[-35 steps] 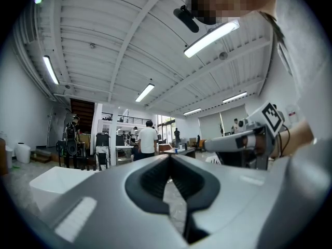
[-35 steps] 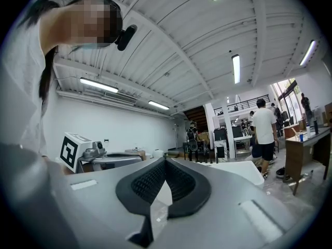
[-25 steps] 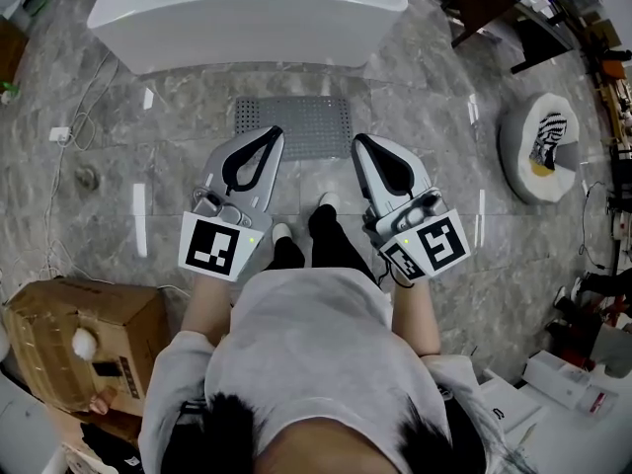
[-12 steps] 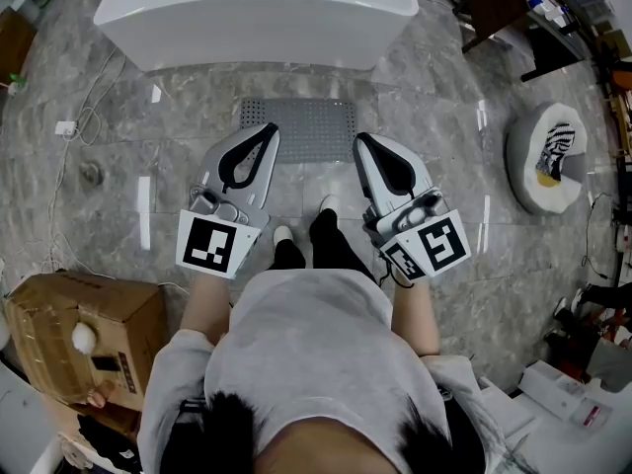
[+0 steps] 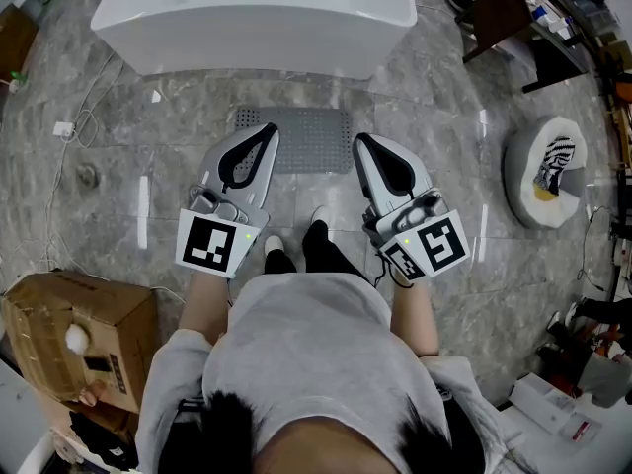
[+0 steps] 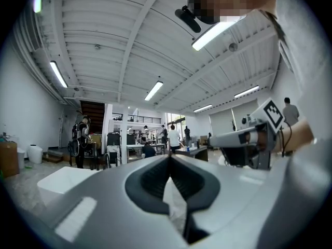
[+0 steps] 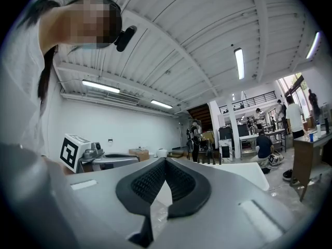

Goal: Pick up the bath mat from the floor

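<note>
Currently the left hand-held gripper (image 5: 267, 129) and right hand-held gripper (image 5: 361, 139) each hang closed on nothing above the bath mat (image 5: 310, 138) lying flat on the floor (image 5: 444, 166) at twelve o'clock, so unopened jaws would likely just shove it toward the bathtub (image 5: 247, 18).

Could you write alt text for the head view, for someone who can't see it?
From above, a person holds a two-jaw gripper in each hand, the left gripper and right gripper both shut and empty, held out toward a grey bath mat lying flat on the floor before a white bathtub. A cardboard box sits at lower left.
</note>
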